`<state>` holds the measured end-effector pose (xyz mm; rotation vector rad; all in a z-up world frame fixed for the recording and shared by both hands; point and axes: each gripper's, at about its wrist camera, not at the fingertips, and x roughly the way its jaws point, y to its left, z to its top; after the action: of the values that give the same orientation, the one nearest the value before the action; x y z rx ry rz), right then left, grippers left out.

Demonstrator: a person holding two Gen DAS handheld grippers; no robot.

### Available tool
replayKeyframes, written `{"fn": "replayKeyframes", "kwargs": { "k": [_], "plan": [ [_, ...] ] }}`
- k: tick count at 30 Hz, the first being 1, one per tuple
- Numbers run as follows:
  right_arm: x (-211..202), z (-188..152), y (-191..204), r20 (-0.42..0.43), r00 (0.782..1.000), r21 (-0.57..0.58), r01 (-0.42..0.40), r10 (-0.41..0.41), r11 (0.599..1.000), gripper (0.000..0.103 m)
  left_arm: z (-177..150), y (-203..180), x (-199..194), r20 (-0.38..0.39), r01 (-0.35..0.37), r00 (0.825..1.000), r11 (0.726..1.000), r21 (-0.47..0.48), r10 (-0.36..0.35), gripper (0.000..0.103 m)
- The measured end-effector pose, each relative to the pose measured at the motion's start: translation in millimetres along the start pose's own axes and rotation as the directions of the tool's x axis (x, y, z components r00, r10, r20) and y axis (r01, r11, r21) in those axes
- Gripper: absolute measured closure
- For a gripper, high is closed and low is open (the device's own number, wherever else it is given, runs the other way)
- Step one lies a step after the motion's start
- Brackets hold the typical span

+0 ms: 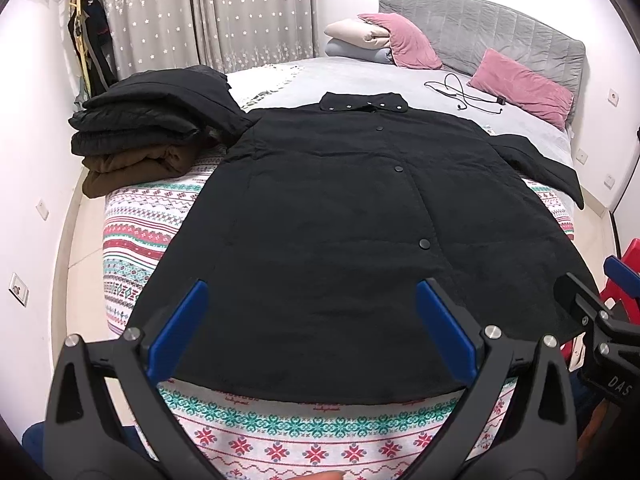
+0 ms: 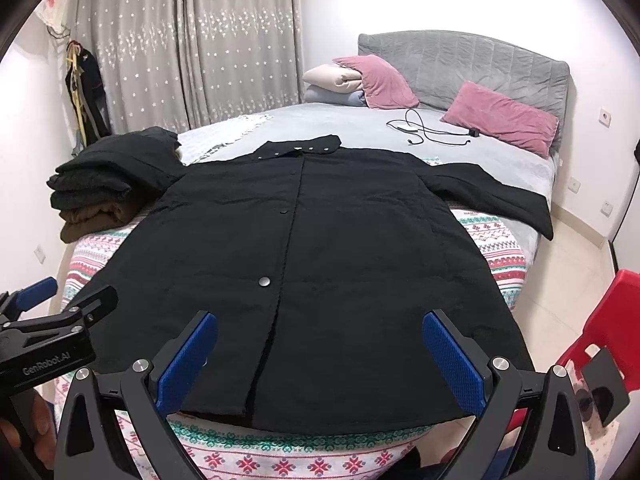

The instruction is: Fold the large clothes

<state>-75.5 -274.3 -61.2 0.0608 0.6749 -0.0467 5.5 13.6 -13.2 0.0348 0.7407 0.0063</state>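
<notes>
A long black coat (image 1: pixel 340 216) (image 2: pixel 312 248) lies flat and buttoned on the bed, collar at the far end, hem toward me. One sleeve (image 2: pixel 500 196) stretches out to the right; the left sleeve is hidden by the clothes pile. My left gripper (image 1: pixel 312 300) hovers open above the hem's left half, nothing between its blue pads. My right gripper (image 2: pixel 320 332) hangs open over the hem's middle, likewise with nothing in it. Each gripper shows at the edge of the other's view.
A pile of folded dark clothes (image 1: pixel 148 120) (image 2: pixel 104 188) sits on the bed's left side beside the coat. Pink pillows (image 2: pixel 500 116), a rolled quilt and a charger cable (image 2: pixel 432 132) lie near the grey headboard. A red chair (image 2: pixel 600 320) stands at the right.
</notes>
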Motion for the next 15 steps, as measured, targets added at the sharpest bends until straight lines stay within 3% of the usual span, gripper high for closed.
{"fn": "replayKeyframes", "kwargs": {
  "k": [15],
  "plan": [
    [-4,-5,-1,-0.008,0.999,-0.005,0.031,-0.031,1.000,0.000,-12,-1,0,0.015,0.039,0.999,0.999,-0.005,-0.039,0.000]
  ]
}}
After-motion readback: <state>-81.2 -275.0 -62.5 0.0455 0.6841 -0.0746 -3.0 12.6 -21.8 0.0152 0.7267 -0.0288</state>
